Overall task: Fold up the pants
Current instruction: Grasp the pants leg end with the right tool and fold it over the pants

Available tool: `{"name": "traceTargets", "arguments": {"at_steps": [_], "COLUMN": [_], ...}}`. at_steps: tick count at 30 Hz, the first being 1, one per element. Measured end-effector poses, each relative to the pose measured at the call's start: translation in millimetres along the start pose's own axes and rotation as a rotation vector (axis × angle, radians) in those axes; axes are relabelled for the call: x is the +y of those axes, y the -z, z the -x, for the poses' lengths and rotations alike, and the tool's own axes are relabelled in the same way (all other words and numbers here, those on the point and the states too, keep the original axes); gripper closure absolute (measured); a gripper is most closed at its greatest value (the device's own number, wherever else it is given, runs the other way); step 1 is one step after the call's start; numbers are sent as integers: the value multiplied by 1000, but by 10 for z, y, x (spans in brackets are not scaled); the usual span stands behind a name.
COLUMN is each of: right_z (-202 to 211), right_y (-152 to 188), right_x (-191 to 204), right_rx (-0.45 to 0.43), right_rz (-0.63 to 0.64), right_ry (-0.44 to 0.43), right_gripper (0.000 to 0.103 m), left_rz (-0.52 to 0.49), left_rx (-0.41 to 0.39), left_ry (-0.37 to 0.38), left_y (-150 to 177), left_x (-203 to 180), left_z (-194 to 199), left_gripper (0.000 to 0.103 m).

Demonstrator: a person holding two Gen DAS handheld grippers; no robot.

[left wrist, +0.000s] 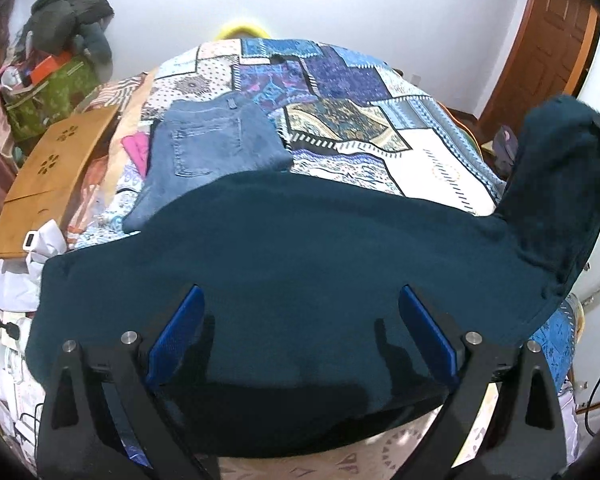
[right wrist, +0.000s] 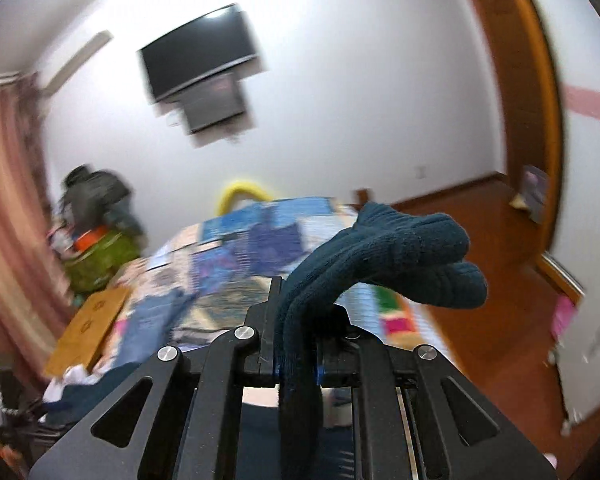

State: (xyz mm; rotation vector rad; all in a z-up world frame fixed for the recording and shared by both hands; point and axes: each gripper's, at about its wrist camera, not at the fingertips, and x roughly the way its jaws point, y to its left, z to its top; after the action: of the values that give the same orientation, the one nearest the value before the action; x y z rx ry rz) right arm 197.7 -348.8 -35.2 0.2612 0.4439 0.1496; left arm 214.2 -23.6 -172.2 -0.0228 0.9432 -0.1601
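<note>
This is a bedroom in a home. A bed under a blue-and-white patchwork quilt [left wrist: 380, 128] fills the middle of the room. On the white wall beyond the bed's far end hangs a black flat-screen television [right wrist: 198, 54]. To the bed's left stand pink striped curtains [right wrist: 8, 208] and a green fabric bag heaped with dark clothes [left wrist: 56, 92]. To its right is a brown panelled wooden door [left wrist: 548, 44].
</note>
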Motion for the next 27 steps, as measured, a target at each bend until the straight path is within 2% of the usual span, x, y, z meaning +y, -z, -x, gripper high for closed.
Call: {"name": "traceTargets", "arguments": {"at_steps": [3,7,14,20,24,27], "right_z": [-183,-449,-842,-958,-906,-851], "right_y": [59,297,958,1426,1597,1608], "right_x": [353,776,1377,1614,1644,1645], "right_rx": [30,99,307,439,496,512], "right_rz": [63,153,344,460,509,498], "right_ry": [-74,-150,-252,-300,-309,-334], "right_gripper": [94,94,94,92,86,78], "left_rz": [5,12,56,81,78,69], "left_rx": [-17,-33,-40,-37,-37,-43], "left_ry": [-11,-31,-47,-53,-53,-49], "left_y": [33,78,164,220,221,201], "left_x": [66,151,347,424,395,341], "left_z": [88,169,254,288,308,343], "left_gripper": [4,4,4,4,4,4]}}
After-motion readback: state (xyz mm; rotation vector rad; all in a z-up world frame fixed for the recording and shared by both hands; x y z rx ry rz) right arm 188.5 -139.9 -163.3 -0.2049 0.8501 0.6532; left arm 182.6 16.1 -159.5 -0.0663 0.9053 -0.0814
